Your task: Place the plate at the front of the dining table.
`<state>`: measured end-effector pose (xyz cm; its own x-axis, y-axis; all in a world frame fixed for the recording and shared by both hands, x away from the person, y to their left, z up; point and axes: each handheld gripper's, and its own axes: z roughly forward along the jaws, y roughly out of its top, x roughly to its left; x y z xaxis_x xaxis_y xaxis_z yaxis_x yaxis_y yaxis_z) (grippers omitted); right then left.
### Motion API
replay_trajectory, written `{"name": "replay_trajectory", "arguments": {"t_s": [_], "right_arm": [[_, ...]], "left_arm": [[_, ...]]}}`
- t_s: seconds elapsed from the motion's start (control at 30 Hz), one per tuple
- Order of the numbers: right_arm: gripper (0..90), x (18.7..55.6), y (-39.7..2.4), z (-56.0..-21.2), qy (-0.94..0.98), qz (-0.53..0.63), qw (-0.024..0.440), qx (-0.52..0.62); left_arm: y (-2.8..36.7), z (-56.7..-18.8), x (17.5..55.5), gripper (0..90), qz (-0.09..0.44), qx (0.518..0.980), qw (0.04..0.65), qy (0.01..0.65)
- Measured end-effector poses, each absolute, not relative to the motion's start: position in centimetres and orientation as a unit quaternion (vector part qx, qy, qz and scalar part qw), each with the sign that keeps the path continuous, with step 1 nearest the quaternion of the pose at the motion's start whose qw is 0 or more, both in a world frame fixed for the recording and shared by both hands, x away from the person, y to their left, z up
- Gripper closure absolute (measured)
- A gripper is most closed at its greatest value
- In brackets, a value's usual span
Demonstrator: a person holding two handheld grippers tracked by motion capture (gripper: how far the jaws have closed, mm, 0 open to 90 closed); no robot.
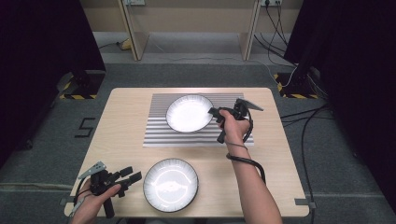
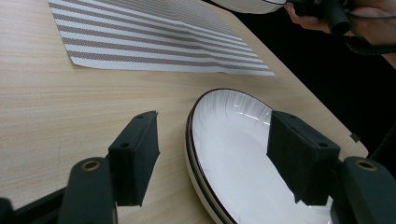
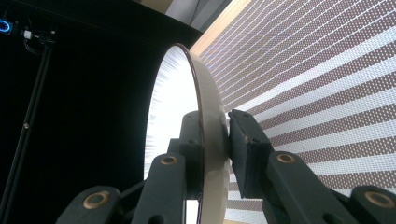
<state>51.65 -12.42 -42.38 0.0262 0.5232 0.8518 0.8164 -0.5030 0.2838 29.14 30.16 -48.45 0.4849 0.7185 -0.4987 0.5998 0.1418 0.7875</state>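
Two white plates with dark rims are on the table. The far plate is over the striped placemat. My right gripper is shut on its right rim. In the right gripper view both pads press on the rim of that plate, one on each face, at the right gripper. I cannot tell whether this plate touches the mat. The near plate lies flat by the front edge. My left gripper is open just left of it. In the left gripper view its jaws straddle the rim of the near plate without touching it.
The wooden table is bare to the left of the placemat. A cable trails from the right gripper around the person's forearm. Black curtains and stands flank the table, and cables lie on the floor at the right.
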Motion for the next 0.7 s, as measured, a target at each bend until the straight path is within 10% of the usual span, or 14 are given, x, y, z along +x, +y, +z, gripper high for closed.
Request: {"name": "replay_trajectory", "arguments": {"t_s": [0.7], "right_arm": [[75.3, 53.3, -12.2, -43.1, -0.471, -0.503, 0.142, -0.711]], "left_arm": [[30.2, -48.6, 29.3, 33.4, 0.053, 0.653, 0.561, 0.507]]}}
